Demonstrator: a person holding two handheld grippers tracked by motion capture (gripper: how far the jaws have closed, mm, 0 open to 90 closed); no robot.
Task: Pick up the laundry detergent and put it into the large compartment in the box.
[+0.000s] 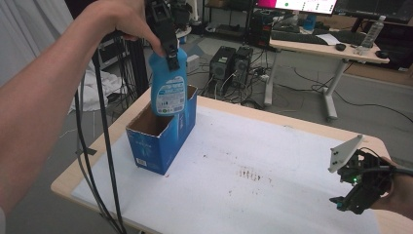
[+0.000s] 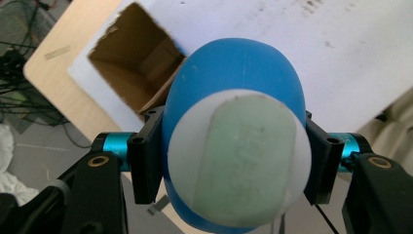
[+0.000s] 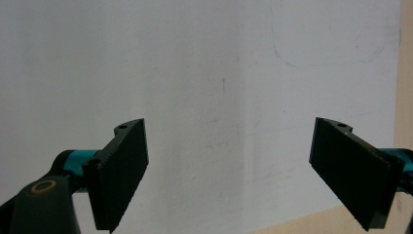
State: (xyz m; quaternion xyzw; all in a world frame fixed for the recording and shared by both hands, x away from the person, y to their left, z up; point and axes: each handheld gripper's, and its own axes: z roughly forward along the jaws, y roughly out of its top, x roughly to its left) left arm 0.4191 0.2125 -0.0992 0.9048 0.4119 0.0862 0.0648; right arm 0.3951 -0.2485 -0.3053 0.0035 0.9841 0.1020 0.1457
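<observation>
Above one open blue carton [image 1: 163,141], the left gripper [image 1: 170,53] clamped one blue bottle [image 1: 168,87]; right of it, the right gripper [image 1: 358,190] gaped, empty.

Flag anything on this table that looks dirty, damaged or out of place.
The white sheet that covers the table carries a patch of brownish smears and specks near its middle. The blue box has a ragged, torn top rim. The blue bottle hangs upright over the box in the left gripper; nothing is spilled.

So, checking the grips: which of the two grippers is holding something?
The left gripper, shut on the blue bottle above the box; the right gripper is open.
</observation>
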